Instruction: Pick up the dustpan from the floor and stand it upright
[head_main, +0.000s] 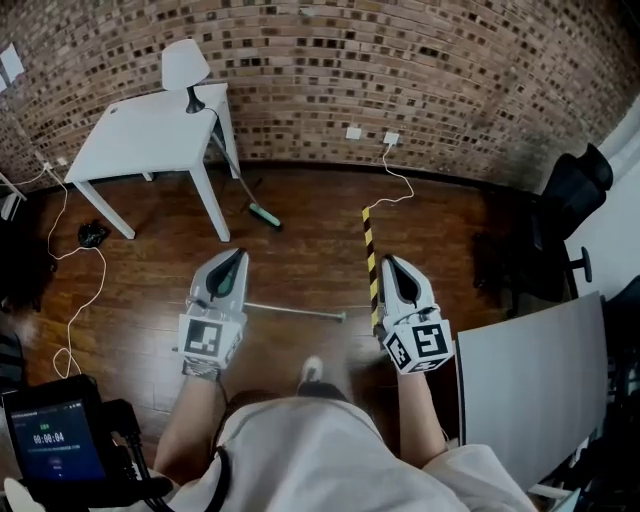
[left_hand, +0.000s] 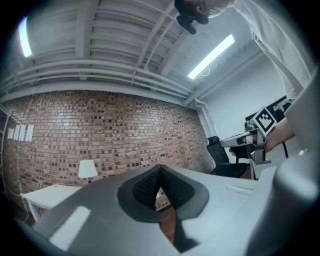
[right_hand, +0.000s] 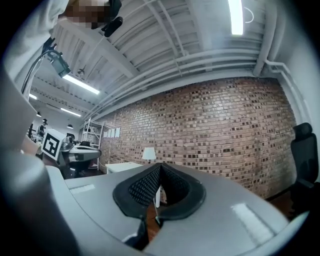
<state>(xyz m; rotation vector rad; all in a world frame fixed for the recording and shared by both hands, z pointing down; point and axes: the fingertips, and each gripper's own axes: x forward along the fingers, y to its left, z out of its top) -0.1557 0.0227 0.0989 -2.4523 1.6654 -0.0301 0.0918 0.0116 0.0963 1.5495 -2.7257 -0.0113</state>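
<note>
A thin grey handle (head_main: 300, 311) lies flat on the wooden floor between my two grippers. Its left end runs behind the left gripper, so I cannot see the dustpan's pan itself. My left gripper (head_main: 233, 258) is held level above the floor, and in the left gripper view (left_hand: 160, 172) its dark pads meet with nothing between them. My right gripper (head_main: 390, 263) is level beside it, also shut and empty in the right gripper view (right_hand: 160, 170). Neither gripper touches the handle.
A broom with a green head (head_main: 265, 215) leans at the white table (head_main: 150, 140), which carries a lamp (head_main: 185, 65). A yellow-black striped strip (head_main: 370, 260) and white cables (head_main: 85, 290) lie on the floor. A black office chair (head_main: 570, 200) and a grey panel (head_main: 530, 385) stand at the right.
</note>
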